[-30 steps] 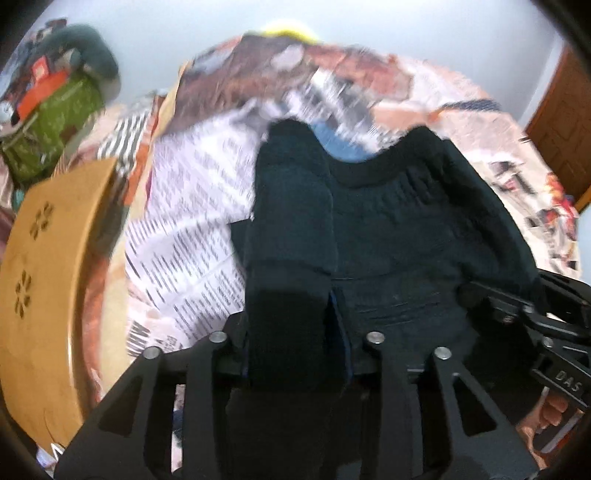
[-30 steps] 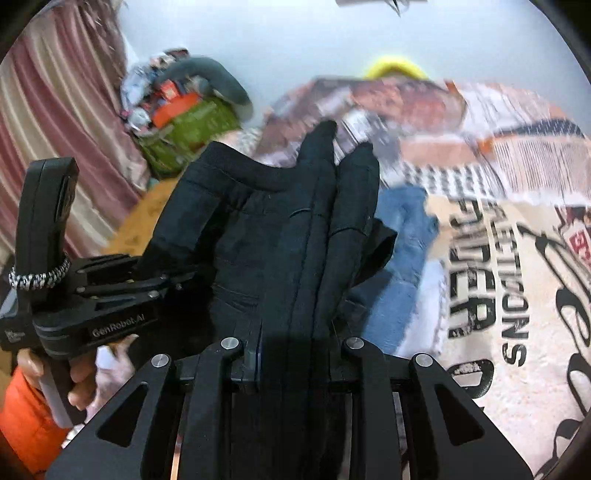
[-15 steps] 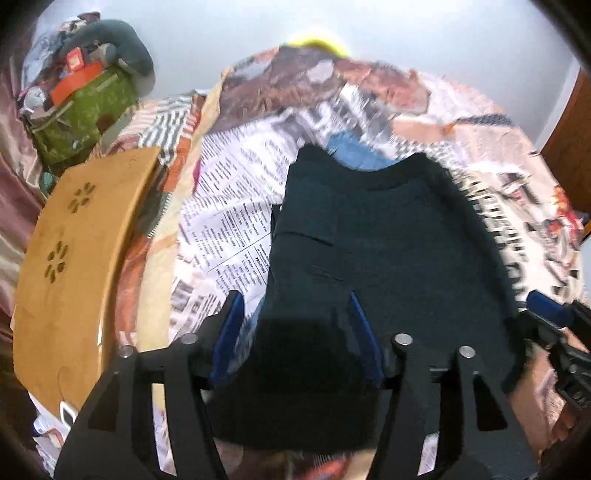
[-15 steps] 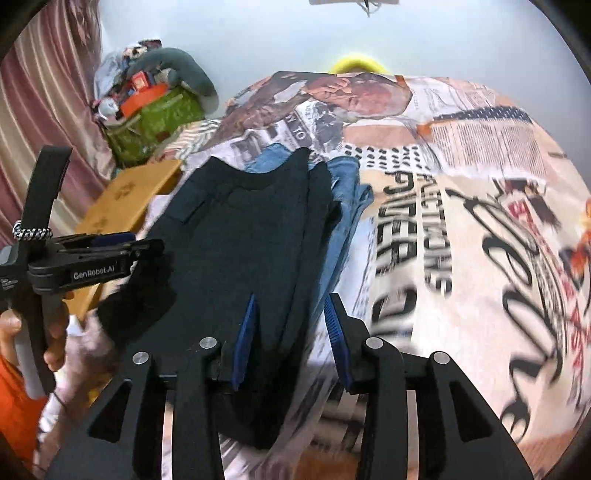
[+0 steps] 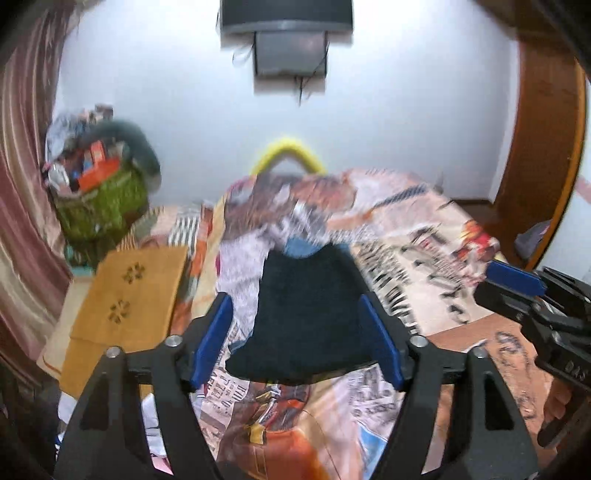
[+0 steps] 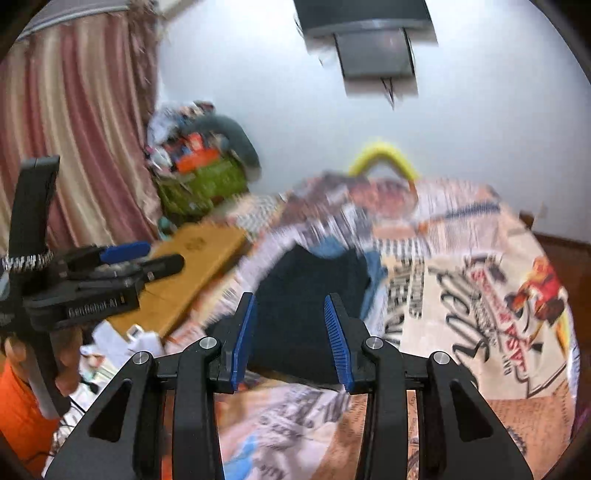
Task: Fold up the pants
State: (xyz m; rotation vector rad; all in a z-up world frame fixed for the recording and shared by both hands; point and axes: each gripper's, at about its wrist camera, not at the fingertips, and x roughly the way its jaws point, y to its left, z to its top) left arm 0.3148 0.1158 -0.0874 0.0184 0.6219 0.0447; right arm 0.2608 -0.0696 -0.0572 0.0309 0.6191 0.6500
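Left tongs are opening wide, nothing between the blue pads, which are sitting clear above the bed. Right tongs are standing at a narrower gap, also empty, pads not touching cloth. Folded dark pants are lying flat on the newspaper-print bedspread, centre of frame in both wrist views, framed between the fingers but below them. The near edge of the fold is lying straight across, with a strip of bare bedspread between it and the tongs. Blue jeans are peeking out past the far edge of the pants, touching or under them; in the right view the denim is also showing along the pants' right edge. Open bedspread is running to the right of the pants. Left of them the bed edge is meeting a wooden board, close by. A green bag of clutter is sitting upper left against the curtain. A wall-mounted TV is hanging top centre. Both views are motion-blurred.
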